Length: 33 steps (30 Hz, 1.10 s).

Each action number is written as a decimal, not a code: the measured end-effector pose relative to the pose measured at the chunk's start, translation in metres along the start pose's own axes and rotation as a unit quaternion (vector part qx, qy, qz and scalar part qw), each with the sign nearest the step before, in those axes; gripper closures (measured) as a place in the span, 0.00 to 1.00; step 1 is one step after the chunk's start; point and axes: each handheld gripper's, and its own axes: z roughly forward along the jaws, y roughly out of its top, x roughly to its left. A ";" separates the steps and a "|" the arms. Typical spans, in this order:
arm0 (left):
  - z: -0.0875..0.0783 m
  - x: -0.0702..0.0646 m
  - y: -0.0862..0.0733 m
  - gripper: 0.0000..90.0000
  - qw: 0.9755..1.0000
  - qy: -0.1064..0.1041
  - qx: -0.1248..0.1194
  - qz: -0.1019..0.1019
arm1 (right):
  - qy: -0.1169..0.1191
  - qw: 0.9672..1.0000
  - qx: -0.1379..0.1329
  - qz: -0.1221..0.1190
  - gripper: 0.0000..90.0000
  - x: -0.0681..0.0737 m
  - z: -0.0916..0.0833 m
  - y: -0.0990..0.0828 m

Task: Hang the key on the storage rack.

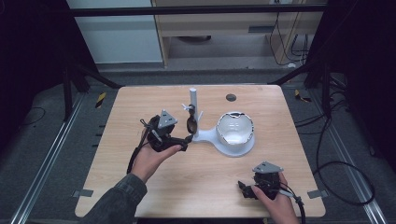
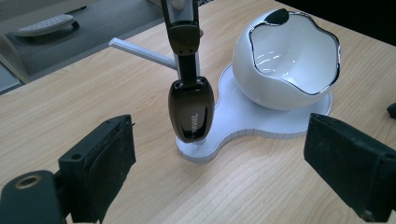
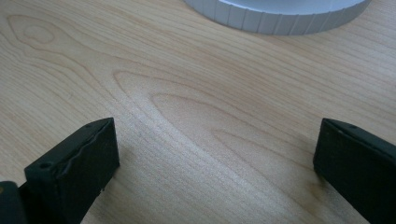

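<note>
1. The left tongs (image 2: 219,158) are spread wide with nothing between the jaws, held low over the table (image 1: 140,107) by the person's left hand (image 1: 150,158).
2. In the left gripper view both jaws stand apart from everything, and they point at a dark brown, glossy, oval piece (image 2: 191,109) just ahead.
3. That brown piece hangs by a narrow strap (image 2: 184,39) from up on a white post (image 1: 194,100); its lower end sits at the foot of the post, but I cannot tell whether it touches the base.
4. From the high view, the left tongs (image 1: 184,141) are just beside the hanging piece (image 1: 191,124), on its near-left side.
5. The post rises from a flat white base (image 2: 243,123), and a thin white peg (image 2: 142,51) juts sideways from it.
6. On the wider part of the same base sits a white bowl (image 2: 275,84) with a wavy, chrome-edged rim, open side up.
7. The right tongs (image 3: 215,163) are also open and empty, hovering close over bare wood.
8. In the high view the right tongs (image 1: 246,188) lie near the table's front right, held by the right hand (image 1: 275,203), well apart from the base (image 1: 233,150).
9. A small dark disc (image 1: 231,97) sits near the table's far edge.
</note>
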 end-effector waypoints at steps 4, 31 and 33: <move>-0.004 0.001 -0.008 0.09 1.000 0.007 0.001 0.004 | -0.001 1.000 -0.001 0.002 0.01 0.000 0.000 0.000; -0.041 0.033 -0.078 0.06 1.000 0.004 0.019 -0.020 | -0.001 1.000 -0.001 0.002 0.00 0.000 0.000 0.000; -0.043 0.035 -0.085 0.06 0.999 0.006 0.025 -0.019 | -0.001 1.000 -0.001 0.002 0.00 0.000 0.000 0.000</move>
